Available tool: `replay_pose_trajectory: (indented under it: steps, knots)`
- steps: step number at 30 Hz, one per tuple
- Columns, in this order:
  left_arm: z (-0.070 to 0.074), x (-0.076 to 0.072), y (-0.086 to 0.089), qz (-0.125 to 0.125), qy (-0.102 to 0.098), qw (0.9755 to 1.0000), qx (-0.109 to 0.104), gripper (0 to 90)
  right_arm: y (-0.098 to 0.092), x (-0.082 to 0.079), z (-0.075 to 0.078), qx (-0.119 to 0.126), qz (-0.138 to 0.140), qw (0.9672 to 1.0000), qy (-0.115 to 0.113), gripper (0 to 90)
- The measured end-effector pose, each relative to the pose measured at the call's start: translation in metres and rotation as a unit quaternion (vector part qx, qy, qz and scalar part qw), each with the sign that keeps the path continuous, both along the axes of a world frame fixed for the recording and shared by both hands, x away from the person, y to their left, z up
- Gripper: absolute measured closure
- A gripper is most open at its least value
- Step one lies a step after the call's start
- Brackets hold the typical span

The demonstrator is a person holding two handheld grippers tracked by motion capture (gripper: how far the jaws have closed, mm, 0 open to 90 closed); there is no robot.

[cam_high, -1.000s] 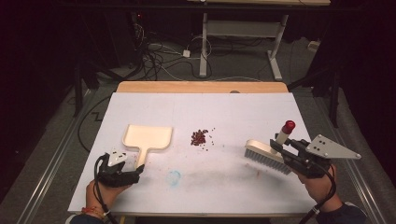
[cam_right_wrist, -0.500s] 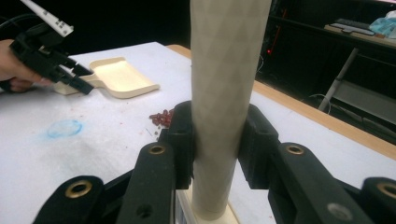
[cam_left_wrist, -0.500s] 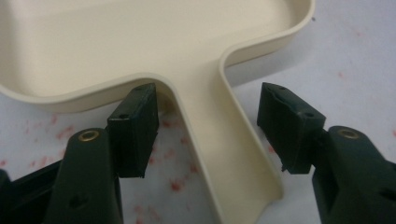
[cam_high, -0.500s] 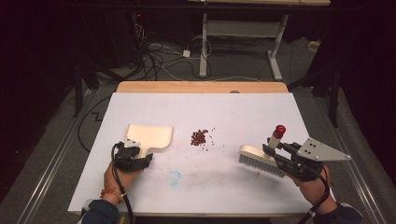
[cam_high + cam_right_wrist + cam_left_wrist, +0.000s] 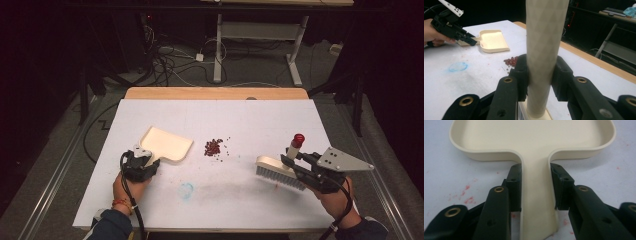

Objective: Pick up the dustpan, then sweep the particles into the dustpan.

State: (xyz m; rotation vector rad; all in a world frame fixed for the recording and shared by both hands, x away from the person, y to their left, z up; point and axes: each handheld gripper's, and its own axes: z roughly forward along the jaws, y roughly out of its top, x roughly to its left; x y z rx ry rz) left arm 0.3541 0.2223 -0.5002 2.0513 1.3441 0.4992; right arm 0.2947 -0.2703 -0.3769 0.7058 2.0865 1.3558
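Overhead light brightens the white paper-covered table (image 5: 240, 120) at frame centre while the room around falls into near black. Shadows are soft and short. The close black plastic jaws in both gripper views look slightly blurred, with no glare.

The left gripper (image 5: 150, 161) has slid forward and just closed its fingers (image 5: 515, 185) onto the dustpan (image 5: 167, 144) handle.

Between the dustpan (image 5: 167, 144) at nine o'clock and our brush (image 5: 276, 169) at three lay bare white table (image 5: 260, 125), blocked only by the red beans (image 5: 214, 147) at center. Toward twelve and six o'clock we found open passage.
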Motion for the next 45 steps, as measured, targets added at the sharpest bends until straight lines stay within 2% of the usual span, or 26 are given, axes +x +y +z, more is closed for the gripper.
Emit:
replay_pose_trajectory:
  steps: [5,7,10,13,16,19,22,25,28,31,32,35,40,45]
  knots:
    - [0.003,0.000,0.005,-0.021,-0.009,0.9997,0.013,63.3,0.003,0.003,-0.001,-0.005,0.003,1.0000,0.003,70.3]
    - [0.010,-0.002,0.006,-0.032,-0.008,0.9991,0.025,63.4,0.004,0.003,-0.001,-0.006,0.002,1.0000,0.004,70.4]
    - [0.015,-0.005,0.005,-0.043,-0.010,0.9986,0.028,63.5,0.004,0.004,-0.002,-0.009,0.003,1.0000,0.004,70.3]
    - [0.024,-0.011,0.007,-0.051,-0.016,0.9984,0.020,63.6,0.004,0.005,-0.004,-0.012,0.002,0.9999,0.005,70.3]
    - [0.026,-0.014,0.008,-0.055,-0.017,0.9983,0.013,63.6,0.003,0.007,-0.006,-0.015,0.004,0.9999,0.005,70.4]
    - [0.030,-0.017,0.010,-0.070,-0.005,0.9975,0.010,63.6,-0.002,0.011,-0.006,-0.006,-0.003,0.9999,0.010,70.4]
    - [0.032,-0.020,0.010,-0.076,-0.002,0.9970,0.013,63.6,-0.003,0.013,-0.006,-0.007,-0.006,0.9999,0.007,70.4]
    - [0.035,-0.024,0.011,-0.088,0.001,0.9961,0.008,63.5,-0.006,0.016,-0.005,-0.003,-0.011,0.9999,0.006,70.4]
    - [0.036,-0.032,0.011,-0.100,0.008,0.9949,0.008,63.5,-0.007,0.019,-0.005,-0.002,-0.015,0.9999,0.007,70.4]
    - [0.037,-0.043,0.007,-0.119,0.015,0.9927,0.013,63.5,-0.006,0.022,-0.006,-0.002,-0.019,0.9998,0.008,70.4]
    - [0.037,-0.043,0.007,-0.119,0.015,0.9927,0.013,63.5,-0.006,0.022,-0.006,-0.002,-0.019,0.9998,0.008,70.4]
    - [0.037,-0.050,0.001,-0.136,0.018,0.9904,0.017,63.5,-0.005,0.024,-0.007,-0.003,-0.018,0.9998,0.009,70.4]
    - [0.037,-0.057,-0.005,-0.147,0.021,0.9888,0.009,63.4,0.000,0.027,-0.010,-0.007,-0.017,0.9997,0.014,70.3]
    - [0.035,-0.061,-0.015,-0.158,0.022,0.9869,0.021,63.4,0.005,0.030,-0.013,-0.014,-0.020,0.9996,0.010,70.4]
